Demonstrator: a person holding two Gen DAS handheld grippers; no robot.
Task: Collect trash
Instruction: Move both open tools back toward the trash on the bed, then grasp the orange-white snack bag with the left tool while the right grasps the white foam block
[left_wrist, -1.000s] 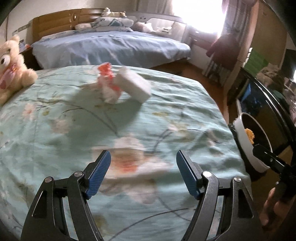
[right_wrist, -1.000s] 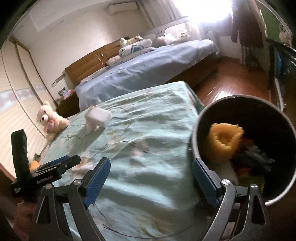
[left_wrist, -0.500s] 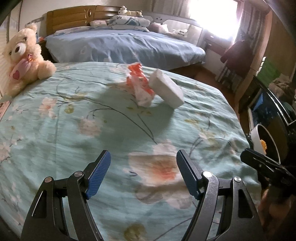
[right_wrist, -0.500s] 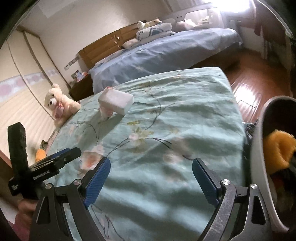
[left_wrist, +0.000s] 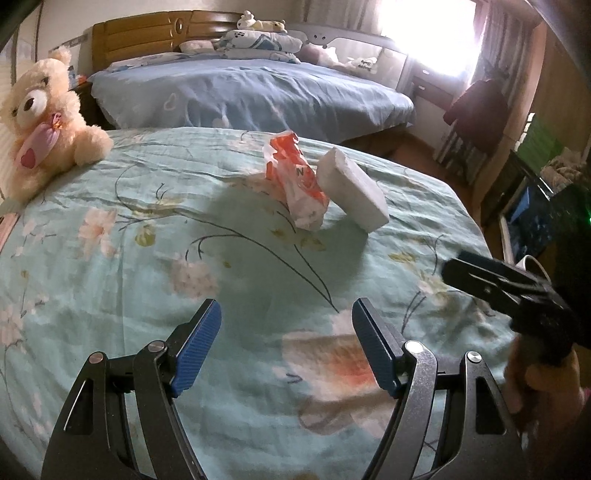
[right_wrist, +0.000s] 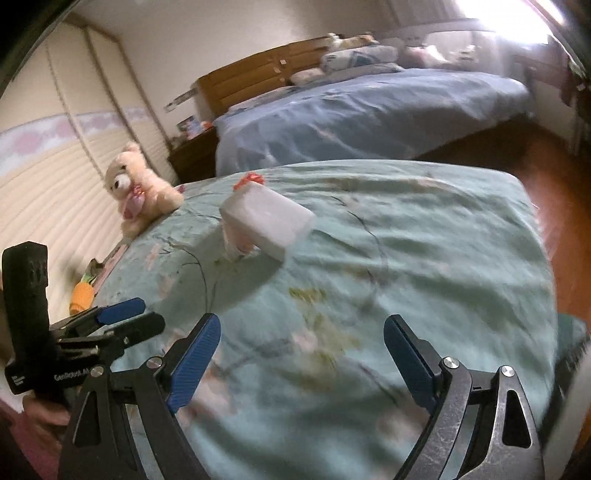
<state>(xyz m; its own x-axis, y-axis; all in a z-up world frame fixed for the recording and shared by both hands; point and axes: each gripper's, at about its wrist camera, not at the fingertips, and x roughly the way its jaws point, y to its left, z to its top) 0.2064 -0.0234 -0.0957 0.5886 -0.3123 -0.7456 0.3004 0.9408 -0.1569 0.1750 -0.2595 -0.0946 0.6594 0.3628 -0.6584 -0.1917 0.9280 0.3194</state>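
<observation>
Looking out over a bed spread with a pale green floral quilt (left_wrist: 155, 229), from two cameras mounted on hand-held tongs.

Left gripper (left_wrist: 286, 347): hovering low over the near part of the quilt, blue pads spread wide apart, gripping nothing. Right gripper (right_wrist: 301, 356): likewise hanging wide open and empty above the quilt, off to the right; seen in the left view as a dark tool at the right edge.

Lying ahead, near the middle of the quilt and well apart from both tools: a crumpled red-and-white plastic wrapper (left_wrist: 297, 184) and a white foam block (left_wrist: 351, 188), touching, the block tilted and leaning against the wrapper. In the right view, the block standing in front and hiding most of the wrapper. No trash bin showing in either view.

Sitting at the far left edge of the quilt: a cream teddy bear (left_wrist: 40, 122). Beyond, a second bed with a blue cover (left_wrist: 251, 92), and bright window glare at upper right.

Judging the risks: closing on the thin wrapper and pinching up quilt fabric with it, since the quilt is soft and wrinkled. Squeezing the foam block off-centre and popping it out of the pads, or crumbling it. Lifting one piece and toppling the other, since the two are leaning together. Motion blur in the right view suggesting fast travel, making an overshoot likely.
</observation>
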